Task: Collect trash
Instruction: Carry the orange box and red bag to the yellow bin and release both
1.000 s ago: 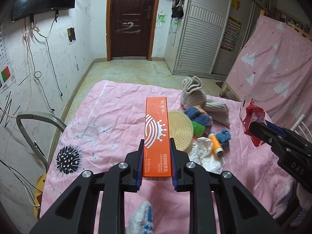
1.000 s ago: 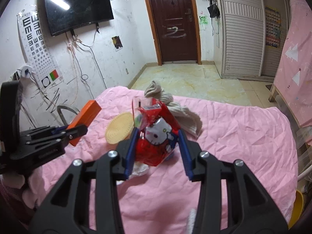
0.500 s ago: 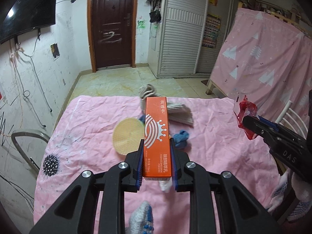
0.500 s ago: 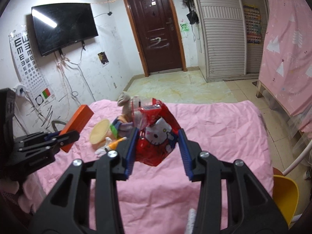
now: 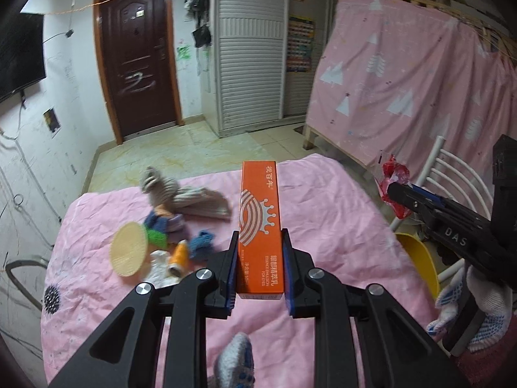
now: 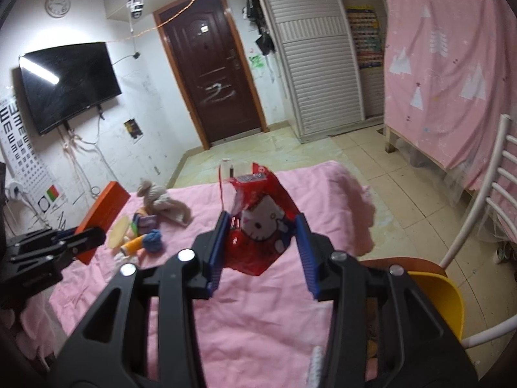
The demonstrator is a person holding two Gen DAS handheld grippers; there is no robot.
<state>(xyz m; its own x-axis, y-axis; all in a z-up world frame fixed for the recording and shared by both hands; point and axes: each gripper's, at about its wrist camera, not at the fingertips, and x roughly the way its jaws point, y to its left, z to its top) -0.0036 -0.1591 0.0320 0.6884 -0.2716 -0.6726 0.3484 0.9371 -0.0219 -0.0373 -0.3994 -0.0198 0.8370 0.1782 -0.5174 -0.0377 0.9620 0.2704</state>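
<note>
Left gripper [image 5: 260, 270] first: we see its two blue pads clamped on the sides of one orange box [image 5: 259, 226], which stands out along the fingers toward twelve o'clock, above the pink bed [image 5: 323, 226]. Our right gripper [image 6: 260, 249] holds one red cartoon-cat wrapper [image 6: 258, 223] between its two pads, which are set wider apart and pinch the crumpled foil from both sides. From the left wrist we see that same gripper at three o'clock, carried by a hand [image 5: 468, 317] in a white dotted glove, with the wrapper poking from its tip. On the bed, at about ten o'clock from the box, lies one loose heap: one round tan disc [image 5: 128, 249], one orange spool [image 5: 178, 255], one white crumpled piece [image 5: 160, 266], one beige knitted item [image 5: 184, 194] and some blue and purple knitted bits whose number we cannot tell. One black spiky round thing [image 5: 51, 295] lies apart near the bed's edge at eight o'clock. One yellow bin [image 6: 436, 294] sits at four o'clock in the right view, just beside one white chair [image 6: 484, 200]. We count one dark door [image 6: 210, 87] and one wall screen [image 6: 68, 80].
</note>
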